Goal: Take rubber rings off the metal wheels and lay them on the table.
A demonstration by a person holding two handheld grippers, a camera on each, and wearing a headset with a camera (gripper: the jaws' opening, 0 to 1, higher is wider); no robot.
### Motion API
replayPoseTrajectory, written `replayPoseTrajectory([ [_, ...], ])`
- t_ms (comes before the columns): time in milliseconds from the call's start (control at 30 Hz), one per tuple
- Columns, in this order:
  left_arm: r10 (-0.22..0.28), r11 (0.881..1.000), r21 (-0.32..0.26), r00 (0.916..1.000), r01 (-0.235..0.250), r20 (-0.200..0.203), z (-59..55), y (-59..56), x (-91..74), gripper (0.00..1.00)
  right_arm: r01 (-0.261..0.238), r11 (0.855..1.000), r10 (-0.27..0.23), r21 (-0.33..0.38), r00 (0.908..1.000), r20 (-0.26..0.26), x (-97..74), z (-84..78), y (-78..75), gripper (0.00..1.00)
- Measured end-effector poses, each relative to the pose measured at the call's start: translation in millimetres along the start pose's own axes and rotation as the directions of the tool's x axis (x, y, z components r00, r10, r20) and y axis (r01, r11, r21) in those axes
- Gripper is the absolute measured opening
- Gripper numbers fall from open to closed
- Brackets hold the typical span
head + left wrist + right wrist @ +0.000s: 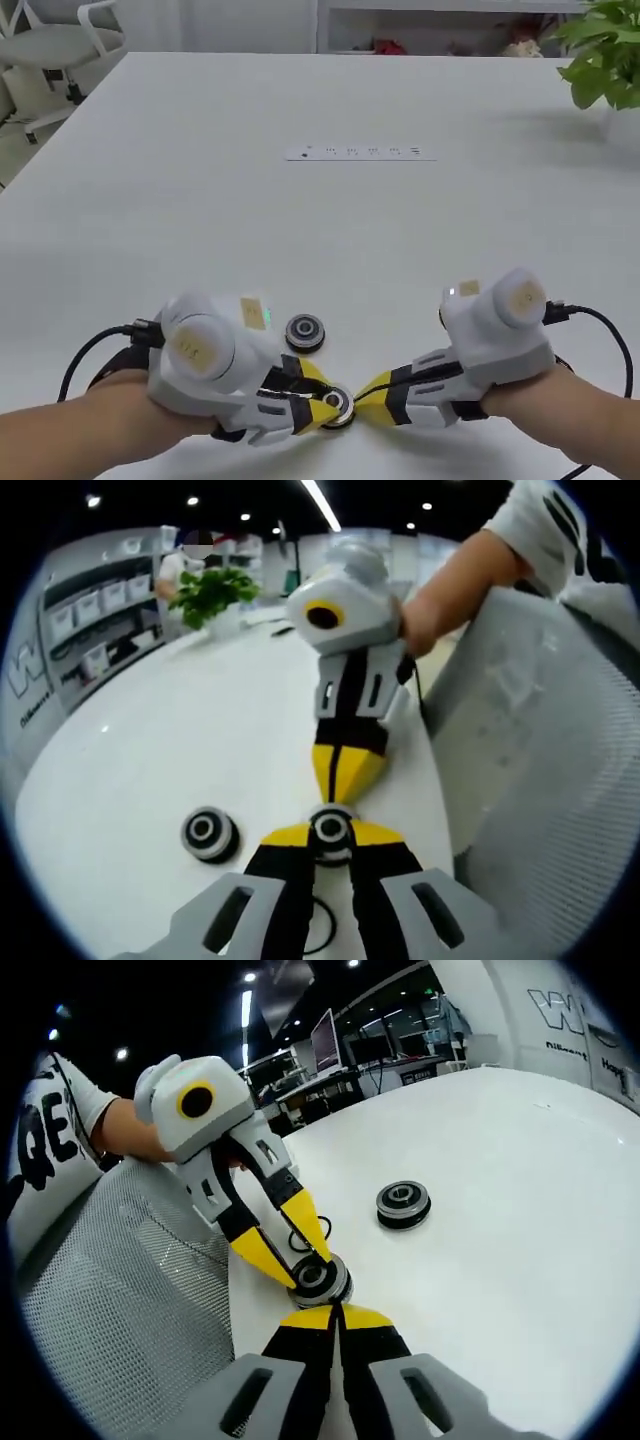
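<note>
1. The left gripper [330, 838] is pictured clamped on a metal wheel [330, 825]. One yellow jaw tip is set against each side, low over the near edge of the white table [300, 220].
2. The right gripper [338, 1316] is brought nose-on to the same wheel's rim with its jaws pressed together. Whether a lip of rubber is pinched between them cannot be told.
3. A second wheel [305, 333] is seen lying flat just beyond the two grippers, near them but apart, its dark outer band apparently in place.
4. The wheel is judged rigid, smooth and weighty for its size, so it is best held across its flanks, as it is here. The rubber ring is judged soft, stretchy and grippy, so it is best caught at its outer edge and peeled over the rim.
5. In the left gripper view a thin black loop [322, 920] is seen on the table under the jaws. It is possibly a ring already laid down, though that cannot be confirmed; in the head view that spot is covered by the gripper's body.
6. The wider setting is given by the head view, with a power strip [360, 152] at mid-table and a potted plant [605, 55] at the far right corner.
</note>
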State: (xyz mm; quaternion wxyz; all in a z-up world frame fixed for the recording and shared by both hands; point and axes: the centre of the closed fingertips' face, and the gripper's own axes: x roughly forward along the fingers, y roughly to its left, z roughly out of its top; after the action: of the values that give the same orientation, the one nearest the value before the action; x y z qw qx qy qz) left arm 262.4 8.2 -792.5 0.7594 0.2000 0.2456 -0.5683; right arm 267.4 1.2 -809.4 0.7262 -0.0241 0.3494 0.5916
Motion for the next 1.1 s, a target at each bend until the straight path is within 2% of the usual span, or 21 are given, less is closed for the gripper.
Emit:
replayPoseTrajectory([
  [200,0.004,1.000,0.005,1.0000,-0.004,-0.006,-0.1,-0.2,-0.2,0.12,-0.019,0.996,0.014,0.089,0.9985,0.053,-4.7,4.1,-0.8,0.00],
  [367,0.012,1.000,0.010,0.9998,-0.012,-0.015,0.0,-0.6,0.0,0.12,-0.026,0.992,0.017,0.124,0.9973,0.072,-5.0,5.4,-0.5,0.00],
  [400,0.014,1.000,0.010,0.9998,-0.014,-0.016,-0.3,-0.2,0.3,0.12,-0.045,0.986,0.027,0.160,0.9934,0.111,-5.8,11.6,1.1,0.00],
  [467,0.017,1.000,0.012,0.9997,-0.017,-0.018,-0.7,0.5,0.6,0.12,-0.040,0.987,0.024,0.155,0.9947,0.100,-6.5,9.9,0.2,0.00],
  [867,0.026,1.000,0.013,0.9992,-0.026,-0.029,-1.9,1.9,1.8,0.12,-0.061,0.982,0.041,0.180,0.9927,0.113,-5.8,13.6,4.9,0.00],
  [1100,0.022,1.000,0.018,0.9993,-0.022,-0.032,-2.1,1.6,1.9,0.12,-0.080,0.983,0.062,0.165,0.9921,0.109,-3.8,16.1,9.4,0.00],
])
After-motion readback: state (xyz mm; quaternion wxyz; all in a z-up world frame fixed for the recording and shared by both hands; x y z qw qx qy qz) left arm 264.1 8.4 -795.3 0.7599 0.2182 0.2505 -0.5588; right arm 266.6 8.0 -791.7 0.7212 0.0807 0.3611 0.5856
